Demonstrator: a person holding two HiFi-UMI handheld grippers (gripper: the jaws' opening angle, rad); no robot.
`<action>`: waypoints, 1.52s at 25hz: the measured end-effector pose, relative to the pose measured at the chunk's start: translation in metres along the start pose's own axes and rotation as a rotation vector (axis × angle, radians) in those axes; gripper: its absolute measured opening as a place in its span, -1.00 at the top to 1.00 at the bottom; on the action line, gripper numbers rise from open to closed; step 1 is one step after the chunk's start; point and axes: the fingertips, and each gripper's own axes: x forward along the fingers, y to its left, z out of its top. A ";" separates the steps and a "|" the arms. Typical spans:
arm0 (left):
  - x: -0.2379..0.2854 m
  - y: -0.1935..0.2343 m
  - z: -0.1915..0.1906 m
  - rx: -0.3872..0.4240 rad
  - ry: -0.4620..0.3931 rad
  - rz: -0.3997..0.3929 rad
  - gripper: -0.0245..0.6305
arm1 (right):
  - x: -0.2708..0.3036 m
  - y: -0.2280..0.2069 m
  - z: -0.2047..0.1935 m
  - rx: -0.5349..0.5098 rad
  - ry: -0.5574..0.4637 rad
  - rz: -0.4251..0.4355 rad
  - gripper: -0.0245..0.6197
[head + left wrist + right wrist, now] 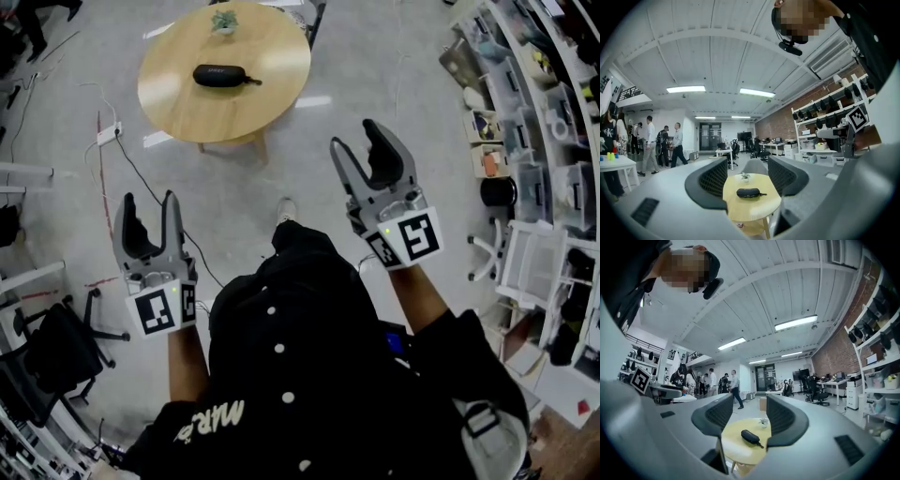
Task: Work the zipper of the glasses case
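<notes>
A black zipped glasses case (pixel 221 75) lies on a round wooden table (pixel 272 94) well ahead of me, its pull tab pointing right. It also shows far off between the jaws in the left gripper view, glasses case (pixel 748 192), and in the right gripper view, glasses case (pixel 750 437). My left gripper (pixel 150 207) is held up at the left, open and empty. My right gripper (pixel 357 139) is raised at the right, also open with nothing between its fingers. Both are far short of the table.
A small potted plant (pixel 224 21) stands at the table's far edge. Shelving with bins (pixel 534 141) lines the right side. A black office chair (pixel 56 342) stands at the left, and a cable (pixel 131 169) runs across the floor. Several people (pixel 661 140) stand in the distance.
</notes>
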 end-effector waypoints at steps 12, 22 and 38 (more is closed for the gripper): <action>0.111 0.016 0.016 -0.043 0.028 0.089 0.15 | 0.118 -0.075 0.002 0.024 0.018 0.083 0.28; 0.165 0.066 -0.017 -0.070 0.083 0.087 0.15 | 0.199 -0.076 -0.023 0.018 0.060 0.100 0.29; 0.300 0.175 -0.011 -0.083 0.040 -0.082 0.15 | 0.343 -0.064 -0.014 -0.038 0.063 0.008 0.30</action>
